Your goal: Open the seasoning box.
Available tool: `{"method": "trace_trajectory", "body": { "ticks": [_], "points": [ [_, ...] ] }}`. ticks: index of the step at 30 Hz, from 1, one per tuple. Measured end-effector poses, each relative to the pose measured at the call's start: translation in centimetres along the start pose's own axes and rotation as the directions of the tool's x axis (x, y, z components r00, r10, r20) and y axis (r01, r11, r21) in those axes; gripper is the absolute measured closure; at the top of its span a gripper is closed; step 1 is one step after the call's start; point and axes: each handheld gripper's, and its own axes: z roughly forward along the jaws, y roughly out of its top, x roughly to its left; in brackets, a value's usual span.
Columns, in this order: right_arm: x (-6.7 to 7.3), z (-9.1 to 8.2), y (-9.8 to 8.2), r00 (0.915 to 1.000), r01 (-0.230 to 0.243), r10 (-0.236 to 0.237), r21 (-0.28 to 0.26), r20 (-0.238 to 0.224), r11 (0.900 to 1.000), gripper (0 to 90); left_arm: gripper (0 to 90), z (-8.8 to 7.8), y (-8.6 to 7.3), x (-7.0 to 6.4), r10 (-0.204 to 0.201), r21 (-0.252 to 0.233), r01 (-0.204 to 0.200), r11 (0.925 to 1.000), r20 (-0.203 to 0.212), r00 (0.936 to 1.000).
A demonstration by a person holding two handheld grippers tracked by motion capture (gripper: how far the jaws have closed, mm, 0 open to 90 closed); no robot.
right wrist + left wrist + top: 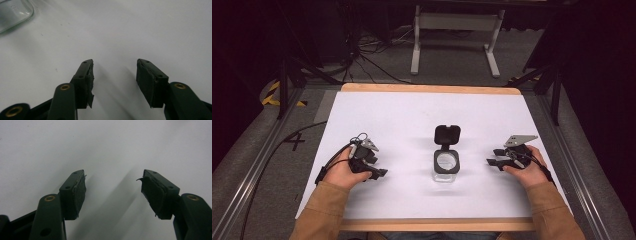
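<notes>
A clear glass jar [445, 167] with a black flip lid [447, 134] swung open behind it stands in the middle of the white table [412, 115]. My left gripper [379, 169] rests on the table left of the jar, open and holding nothing [113, 183]. My right gripper [492, 157] rests to the jar's right, also open with an empty gap [115, 70]. The jar's glass edge [13, 13] shows at the top left of the right gripper view.
The table has a wooden edge [432, 89] at the far side and another at the near side. Beyond it stands a white frame [457, 35] on grey carpet, with cables [362, 55] to the left. Metal rails [257, 165] run along both table sides.
</notes>
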Motion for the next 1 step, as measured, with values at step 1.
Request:
{"method": "trace_trajectory", "body": {
  "ticks": [1],
  "points": [
    [0.03,-0.03,0.01,1.0000,-0.008,0.008,0.000,-0.005,1.000,48.7,36.6,-0.02,0.01,-0.01,0.001,-0.001,-0.001,1.0000,0.002,1.0000]
  ]
}}
